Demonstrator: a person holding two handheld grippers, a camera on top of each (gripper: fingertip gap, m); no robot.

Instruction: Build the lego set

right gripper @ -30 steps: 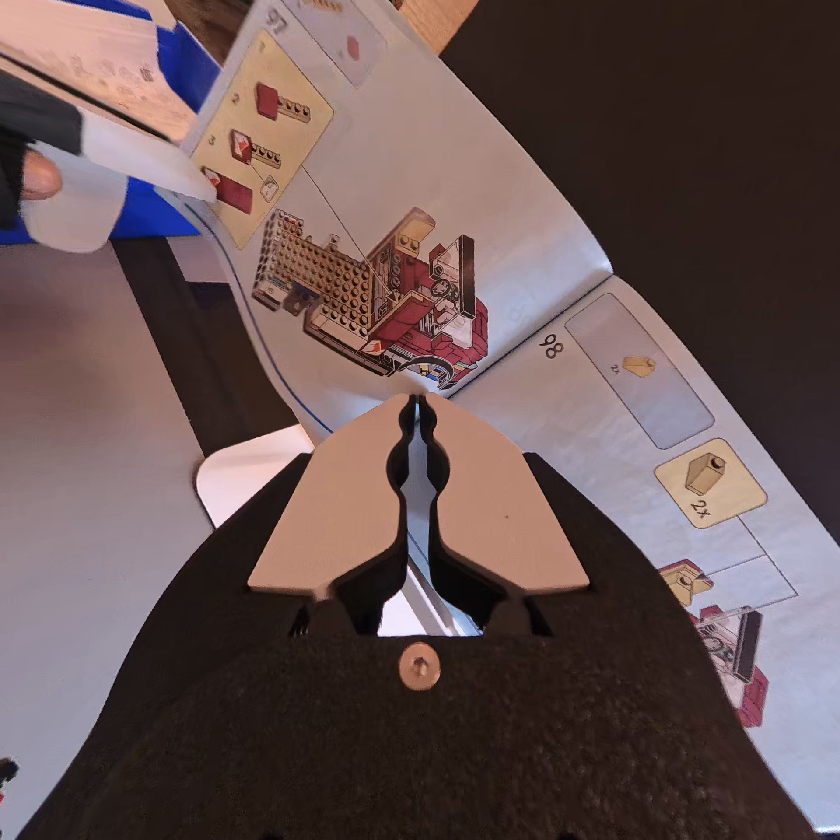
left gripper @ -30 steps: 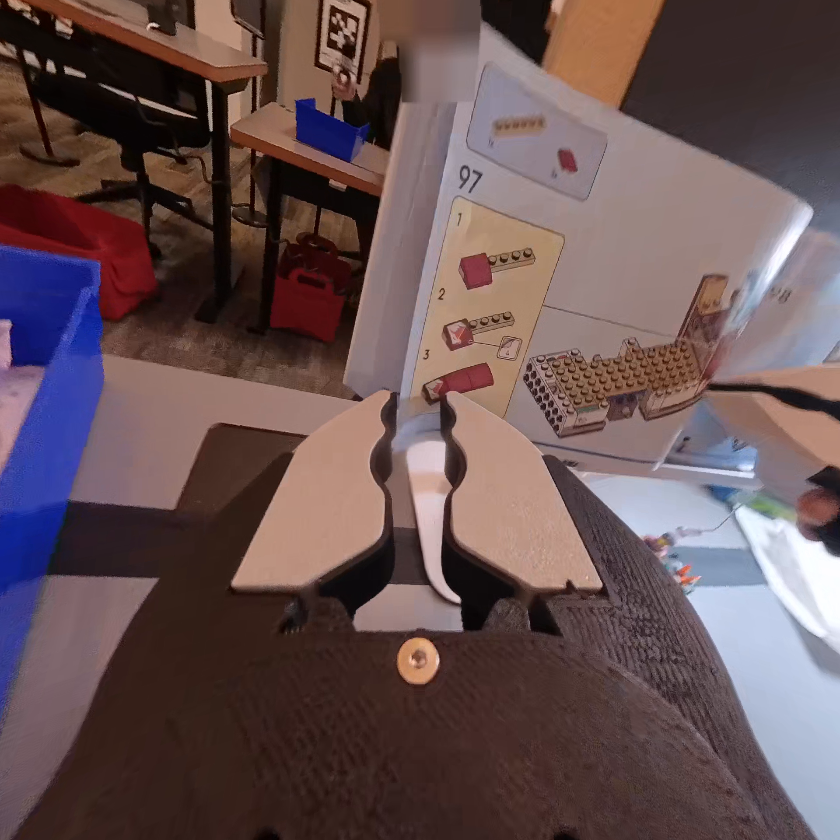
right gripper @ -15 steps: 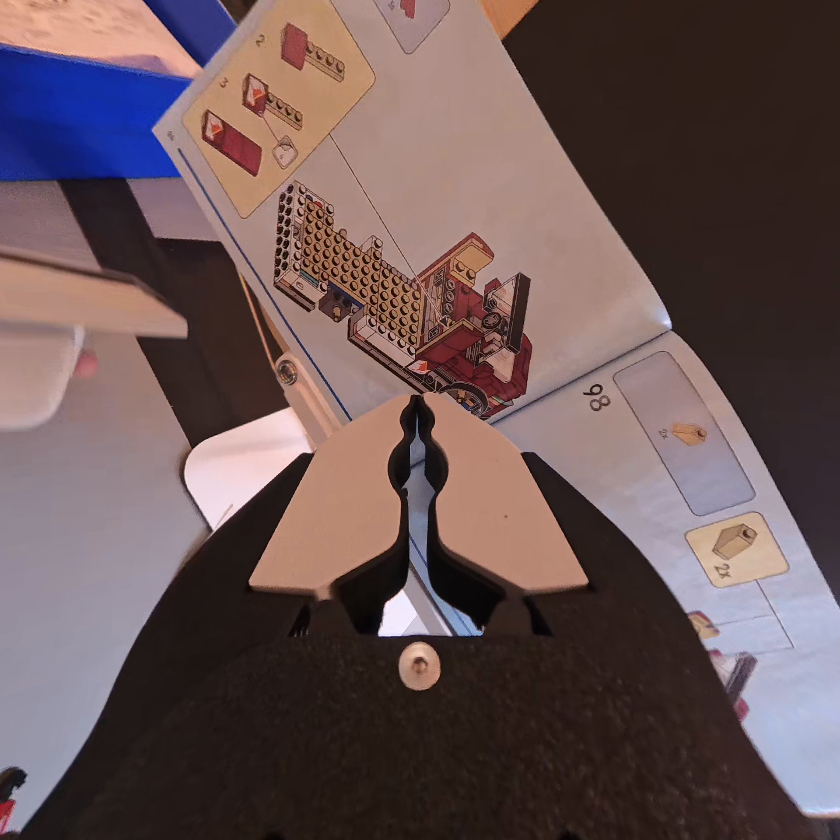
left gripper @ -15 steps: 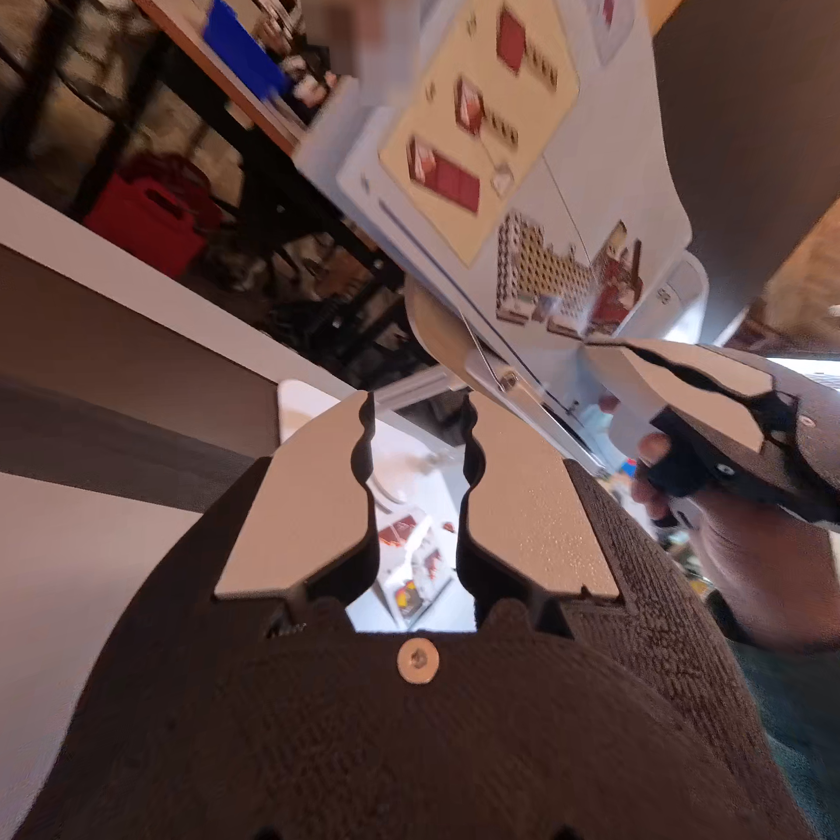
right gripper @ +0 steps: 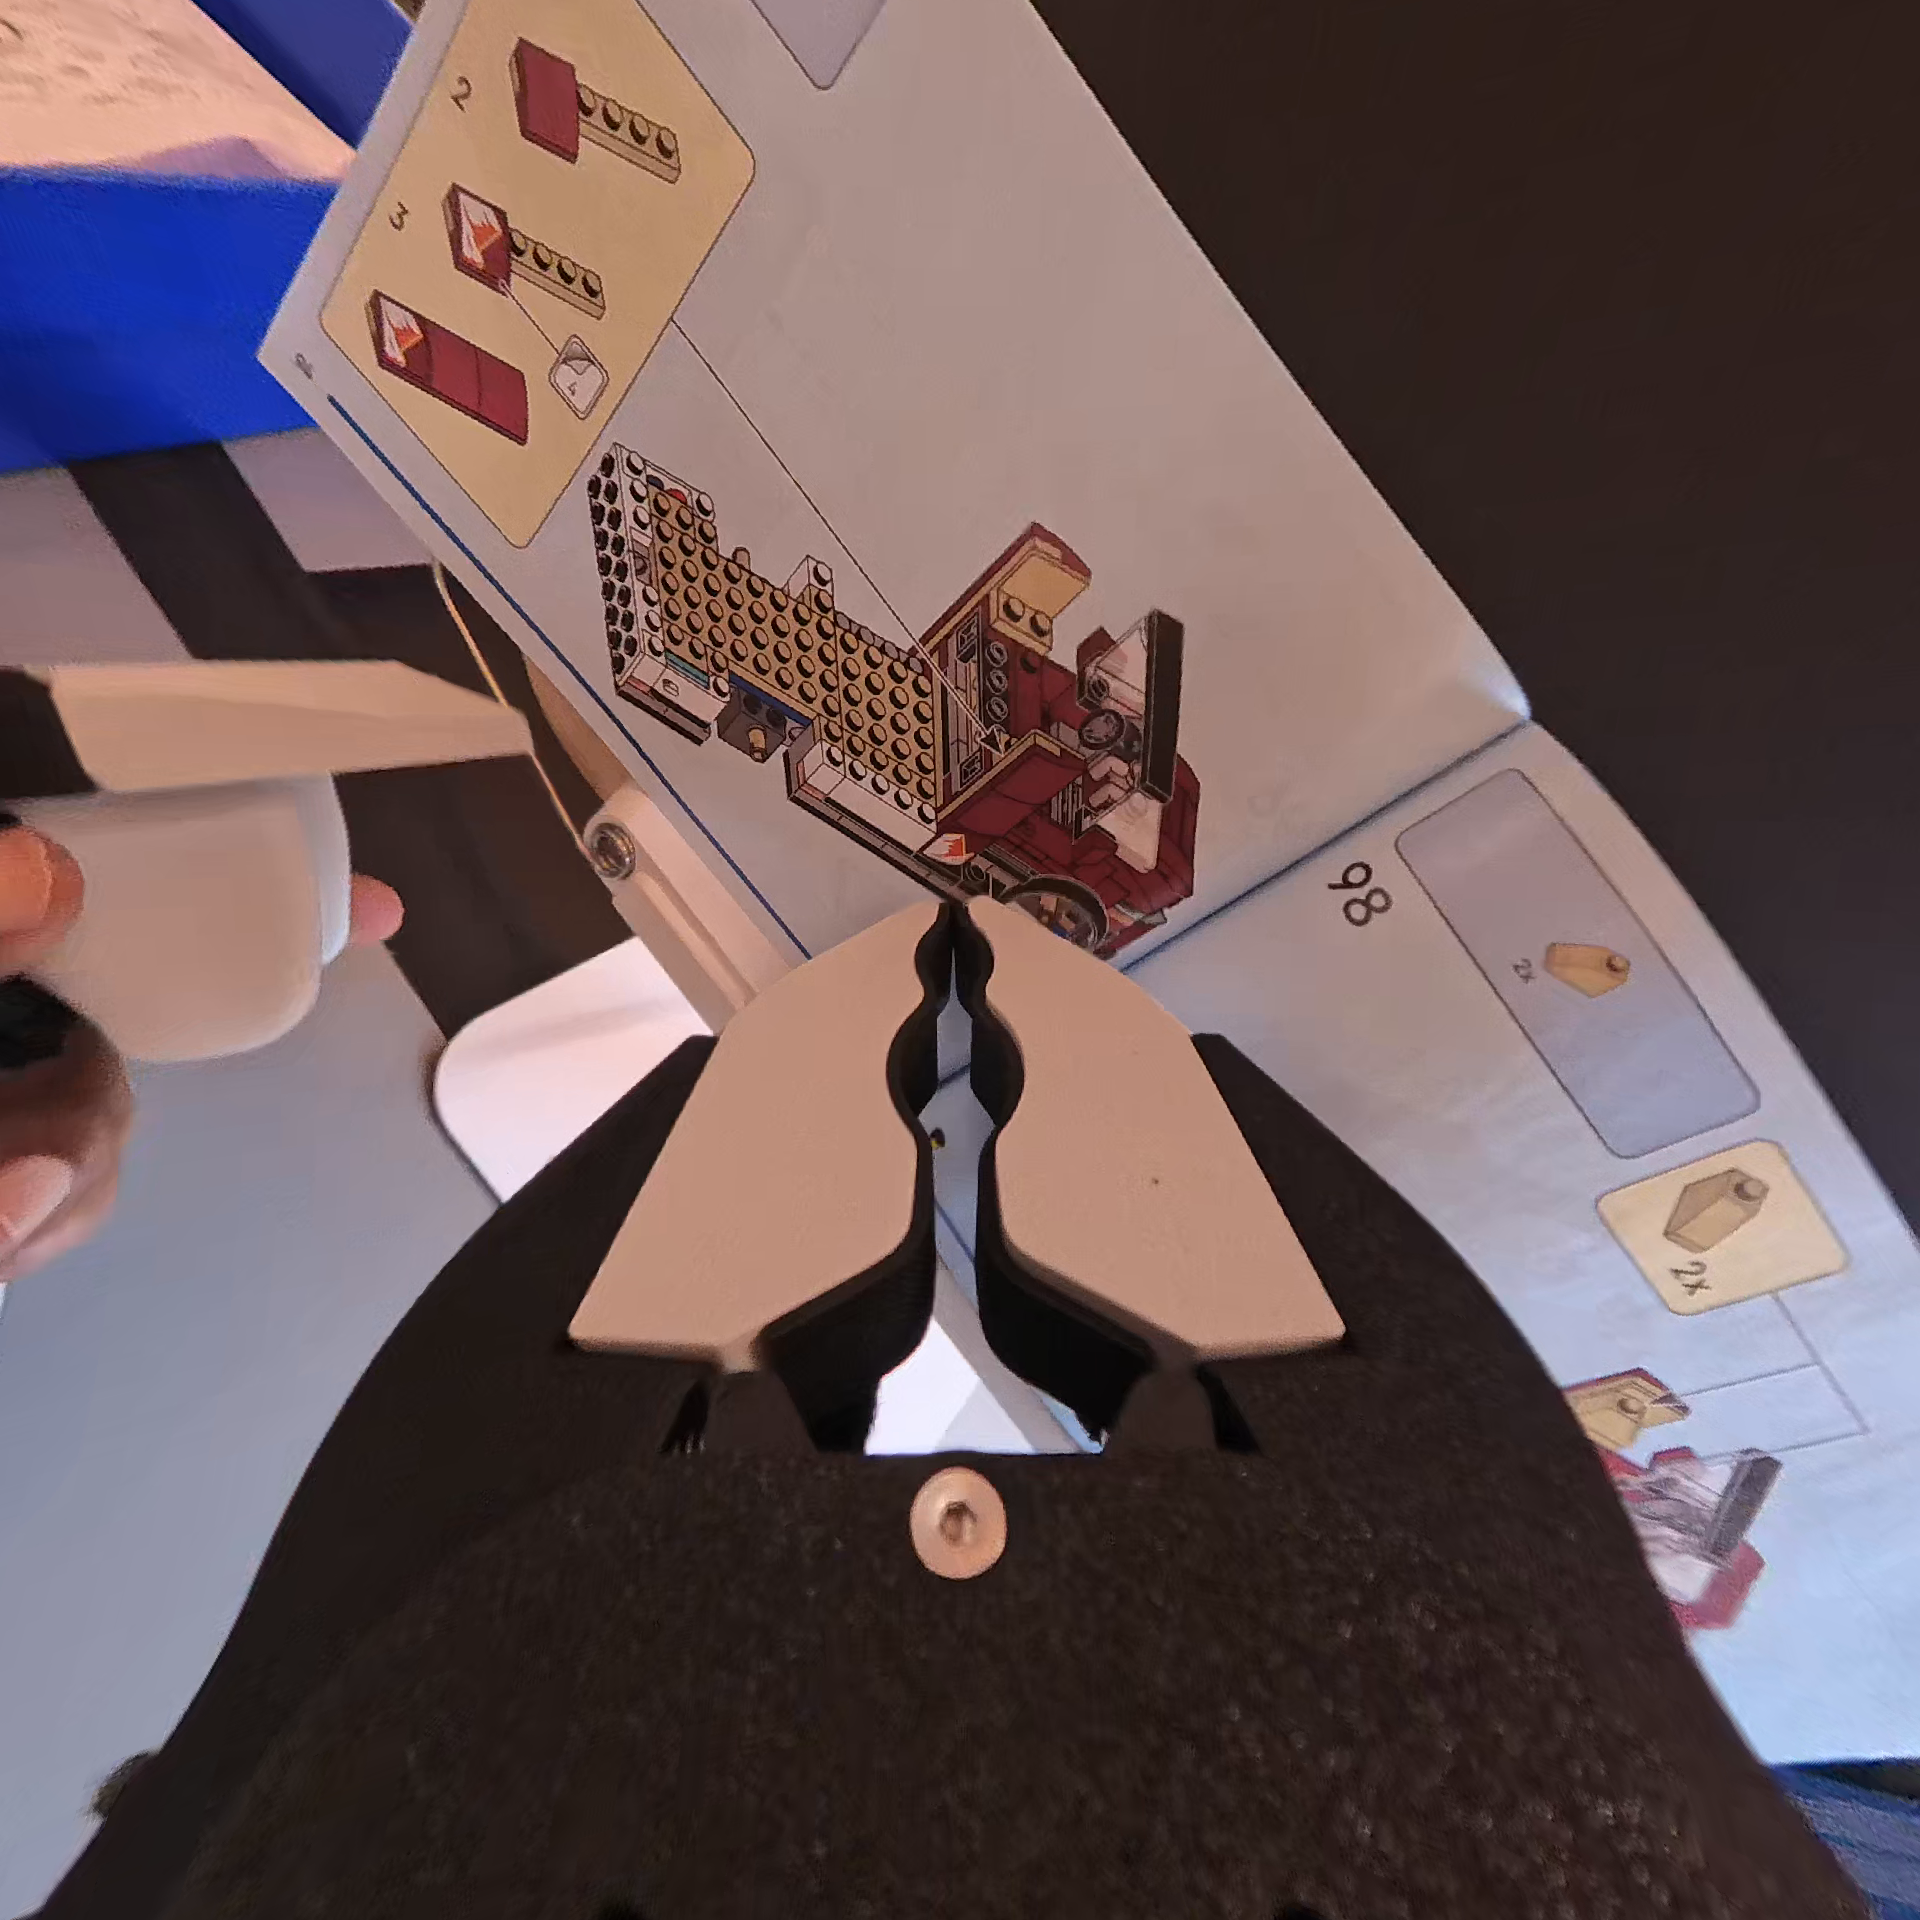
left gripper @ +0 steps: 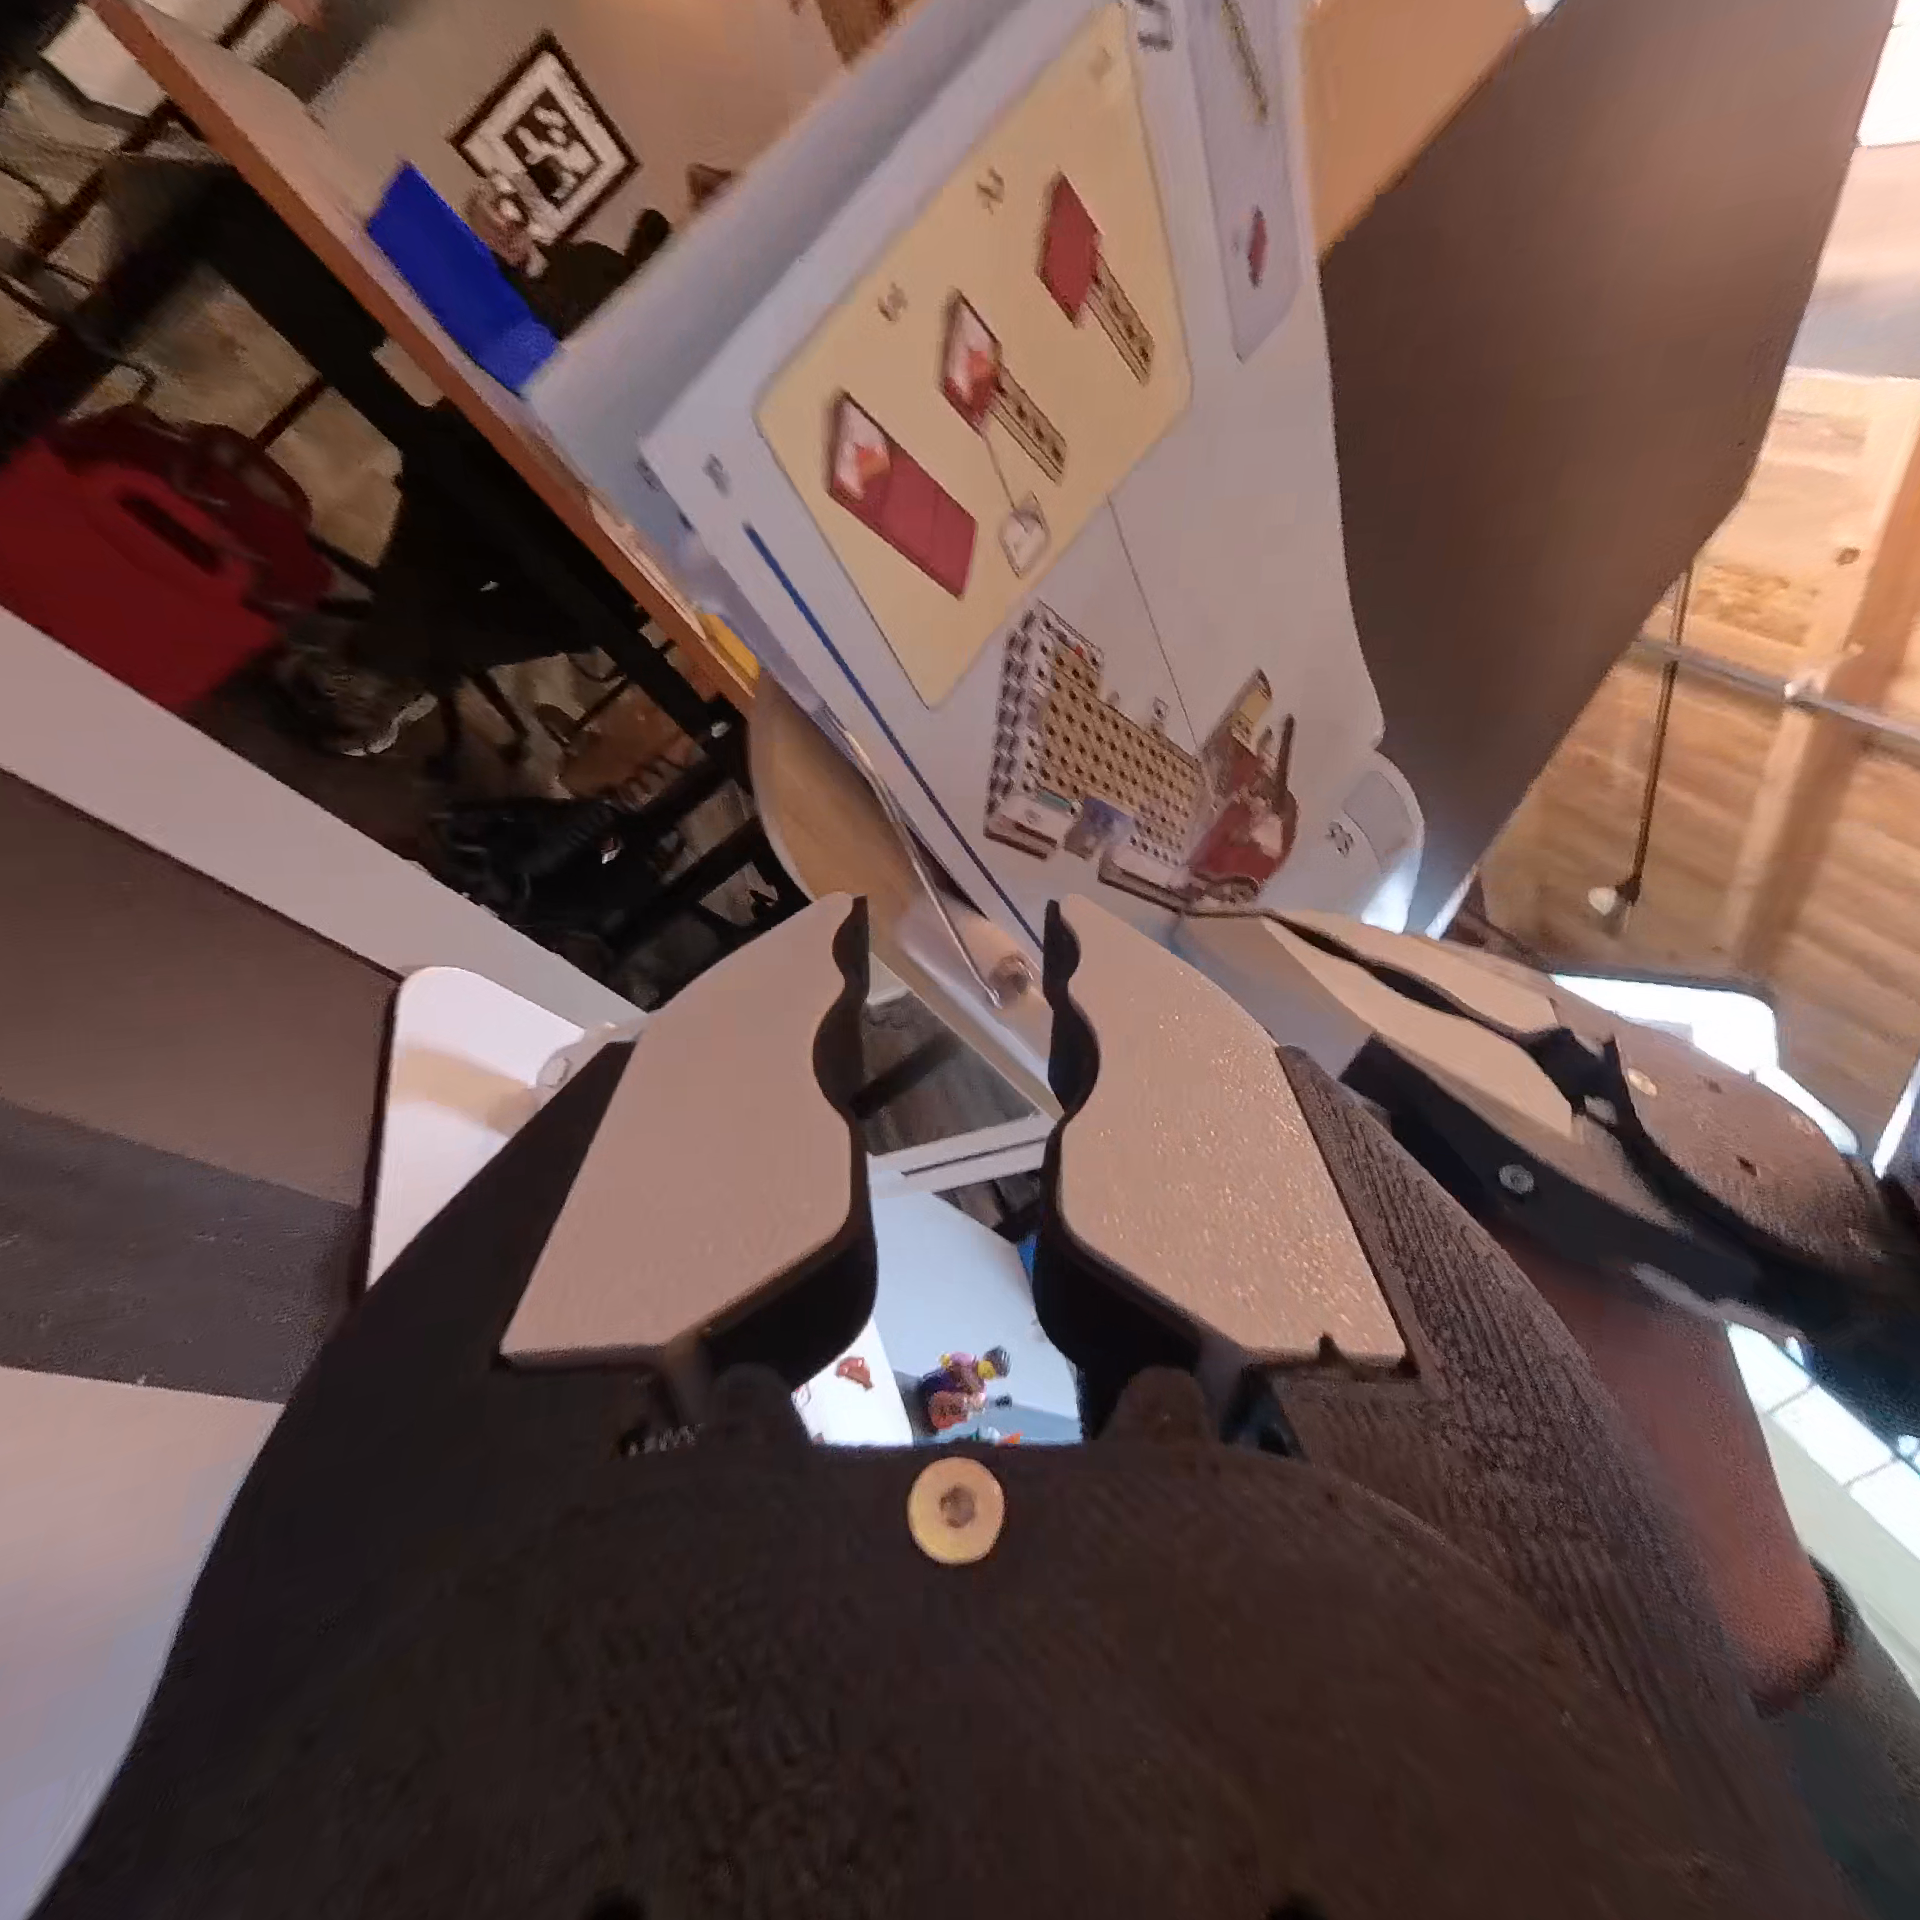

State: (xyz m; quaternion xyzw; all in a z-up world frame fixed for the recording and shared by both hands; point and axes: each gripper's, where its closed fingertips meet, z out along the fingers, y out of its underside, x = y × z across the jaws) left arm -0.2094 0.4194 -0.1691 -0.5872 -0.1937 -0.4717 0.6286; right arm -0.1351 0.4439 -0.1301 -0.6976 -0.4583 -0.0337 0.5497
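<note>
The open instruction booklet (left gripper: 1039, 468) stands tilted on a white stand (left gripper: 977, 966); its pages show a red and tan vehicle build. My right gripper (right gripper: 954, 909) is shut on the booklet's (right gripper: 935, 395) lower edge near the fold, and it also shows at the right of the left wrist view (left gripper: 1455, 1018). My left gripper (left gripper: 951, 920) is open and empty, its tips just below the booklet's lower left edge and the stand's bolt. It also shows at the left of the right wrist view (right gripper: 291, 717). A few small loose lego pieces (left gripper: 966, 1382) lie below on the white table.
A blue bin (right gripper: 135, 312) stands at the back left of the table. The stand's white base plate (right gripper: 582, 1039) rests on a dark mat (left gripper: 156, 1018). Past the table edge are desks (left gripper: 343, 239) and a red bag (left gripper: 114, 540) on the floor. Some 9 cm of space lies between my two pairs of fingers. The stand's white base plate (right gripper: 582, 1039) lies some 15 cm from my left tips, 20 cm from my right tips.
My left gripper has opened wide and swung right, toward the booklet's lower edge. The right gripper stays shut on the booklet, which now looms closer and steeper.
</note>
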